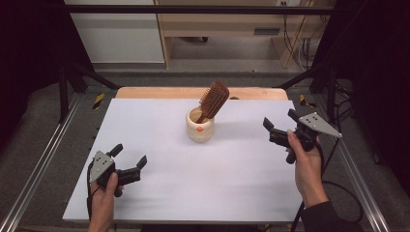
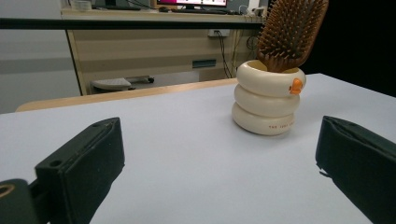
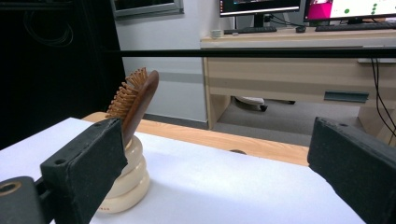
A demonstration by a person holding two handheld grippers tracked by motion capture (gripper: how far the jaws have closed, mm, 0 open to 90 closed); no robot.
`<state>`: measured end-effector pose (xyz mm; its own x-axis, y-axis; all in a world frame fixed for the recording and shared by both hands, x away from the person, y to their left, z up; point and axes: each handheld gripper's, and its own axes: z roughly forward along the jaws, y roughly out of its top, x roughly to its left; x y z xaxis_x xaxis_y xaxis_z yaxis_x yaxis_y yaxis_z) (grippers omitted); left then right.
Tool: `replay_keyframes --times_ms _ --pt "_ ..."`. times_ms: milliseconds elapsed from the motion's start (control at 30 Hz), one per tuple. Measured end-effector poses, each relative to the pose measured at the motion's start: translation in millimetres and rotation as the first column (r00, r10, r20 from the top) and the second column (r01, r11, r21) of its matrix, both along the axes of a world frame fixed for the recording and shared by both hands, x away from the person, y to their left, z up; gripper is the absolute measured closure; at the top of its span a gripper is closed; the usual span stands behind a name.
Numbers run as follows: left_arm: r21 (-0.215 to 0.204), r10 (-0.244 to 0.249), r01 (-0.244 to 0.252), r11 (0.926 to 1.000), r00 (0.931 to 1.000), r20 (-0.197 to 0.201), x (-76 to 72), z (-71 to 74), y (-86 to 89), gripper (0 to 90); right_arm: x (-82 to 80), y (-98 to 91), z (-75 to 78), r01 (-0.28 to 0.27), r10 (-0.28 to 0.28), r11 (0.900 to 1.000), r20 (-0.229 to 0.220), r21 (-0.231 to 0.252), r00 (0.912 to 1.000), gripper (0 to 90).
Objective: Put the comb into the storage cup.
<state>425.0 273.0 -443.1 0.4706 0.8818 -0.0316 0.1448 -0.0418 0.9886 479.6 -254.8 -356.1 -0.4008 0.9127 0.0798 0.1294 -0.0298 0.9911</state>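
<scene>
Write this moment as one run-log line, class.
left gripper: open, empty | right gripper: open, empty | hairbrush: leaning, handle down in cream holder | contact: none

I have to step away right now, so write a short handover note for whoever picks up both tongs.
Left tongs: open, holding nothing, at the near left of the white table.
Right tongs: open, holding nothing, at the right, level with the holder.
Wooden hairbrush: stands handle-down in the cream ringed holder, head leaning right, toward the table's far middle.
Done: nothing gripped.
Left: probably close in on the brush or holder; the right tongs are nearer.
</scene>
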Motion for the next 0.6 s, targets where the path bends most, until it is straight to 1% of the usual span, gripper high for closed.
replay_keyframes --times_ms 200,400,533,600 --pt "-0.007 0.009 -0.009 0.9999 0.9999 0.004 -3.1 2.2 2.4 1.3 -6.3 -8.5 -3.6 0.016 -0.016 0.9999 -0.004 0.007 0.9999 4.4" --pt "-0.031 0.009 -0.008 0.9995 0.9999 0.013 -7.2 7.2 4.5 1.4 -15.1 -17.6 -4.6 0.027 -0.027 0.9995 -0.001 0.015 0.9996 4.4" --pt "-0.027 0.003 -0.003 0.9996 0.9998 0.022 -9.1 10.3 4.0 1.3 -19.7 -24.2 -5.7 0.034 -0.034 0.9993 0.000 0.018 0.9994 4.4" --pt "-0.023 -0.008 0.009 0.9997 0.9998 0.017 -11.2 10.2 3.3 1.5 -22.1 -26.8 -6.3 0.036 -0.036 0.9991 -0.001 0.024 0.9993 4.4"
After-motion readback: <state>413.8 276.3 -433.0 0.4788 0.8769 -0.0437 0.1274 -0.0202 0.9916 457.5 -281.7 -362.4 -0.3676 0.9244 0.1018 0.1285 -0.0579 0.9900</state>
